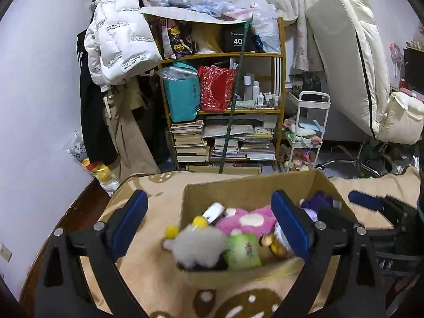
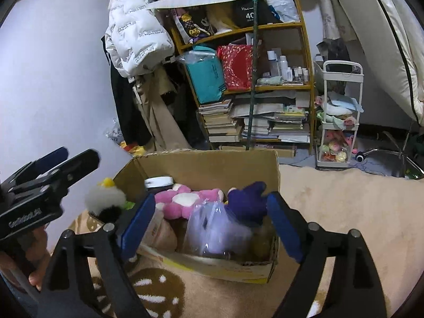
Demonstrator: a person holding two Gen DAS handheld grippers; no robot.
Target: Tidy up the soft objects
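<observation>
A cardboard box (image 1: 238, 190) (image 2: 212, 164) stands on a tan blanket. It holds soft toys: a pink plush (image 1: 249, 221) (image 2: 185, 201), a purple plush (image 1: 318, 201) (image 2: 246, 201), a green pouch (image 1: 242, 250) and a clear plastic bag (image 2: 214, 228). A white fluffy toy with yellow pompoms (image 1: 197, 241) (image 2: 104, 198) lies blurred at the box's left edge. My left gripper (image 1: 212, 225) (image 2: 66, 161) is open, its fingers either side of that toy and not touching it. My right gripper (image 2: 209, 222) (image 1: 365, 201) is open and empty in front of the box.
A wooden shelf (image 1: 222, 111) (image 2: 254, 84) full of books, bags and bottles stands behind the box. A white jacket (image 1: 119, 42) hangs left of it. A white trolley (image 1: 310, 132) (image 2: 339, 116) and a leaning mattress (image 1: 352, 61) stand right. The blanket (image 2: 344, 212) spreads to the right.
</observation>
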